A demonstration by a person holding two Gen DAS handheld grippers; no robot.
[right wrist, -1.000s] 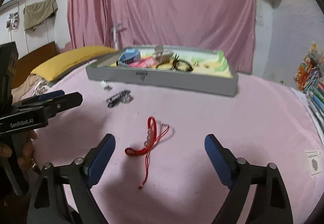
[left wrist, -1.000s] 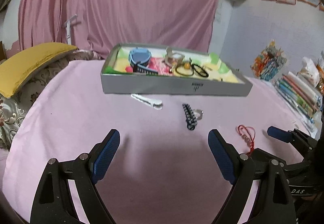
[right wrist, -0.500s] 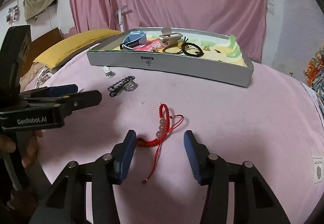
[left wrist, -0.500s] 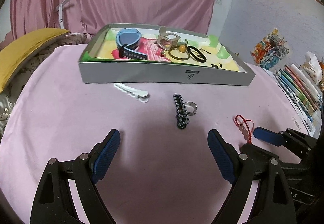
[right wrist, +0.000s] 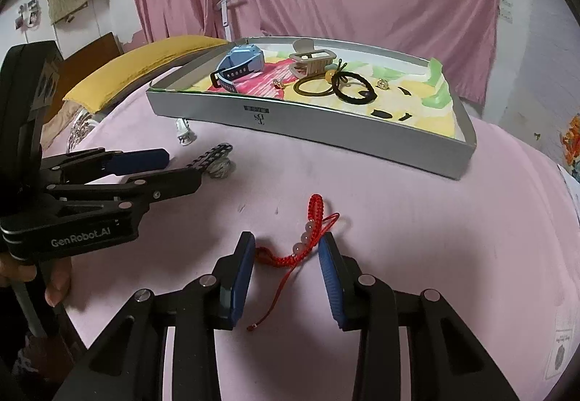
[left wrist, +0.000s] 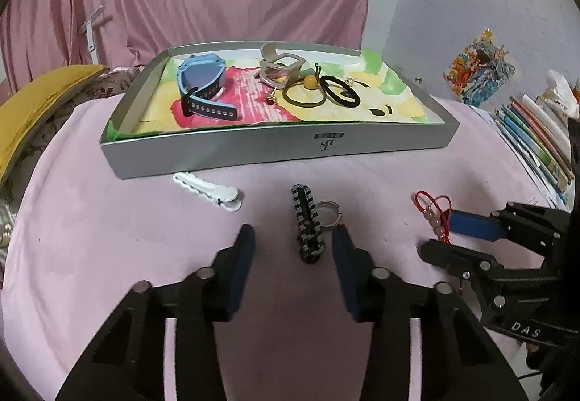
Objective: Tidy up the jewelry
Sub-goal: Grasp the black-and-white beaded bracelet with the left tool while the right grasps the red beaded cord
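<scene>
The shallow grey cardboard box (left wrist: 275, 153) has a lining painted in yellow, green and red-pink patches. Inside it lie a light blue plastic watch (left wrist: 201, 78) with a dark strap dotted by pale holes, an olive hair tie (left wrist: 302, 96) with an amber bead, and a black braided hair tie (left wrist: 340, 93). On the pink cloth (right wrist: 417, 227) – a red woven cord bracelet (right wrist: 308, 238) with pale pink beads, a black-and-white striped clip (left wrist: 307, 223) and a white plastic clip (left wrist: 206, 191).

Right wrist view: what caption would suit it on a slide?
Open right gripper straddles a red braided cord bracelet with pale beads on the pink cloth, before the grey cardboard tray.
</scene>
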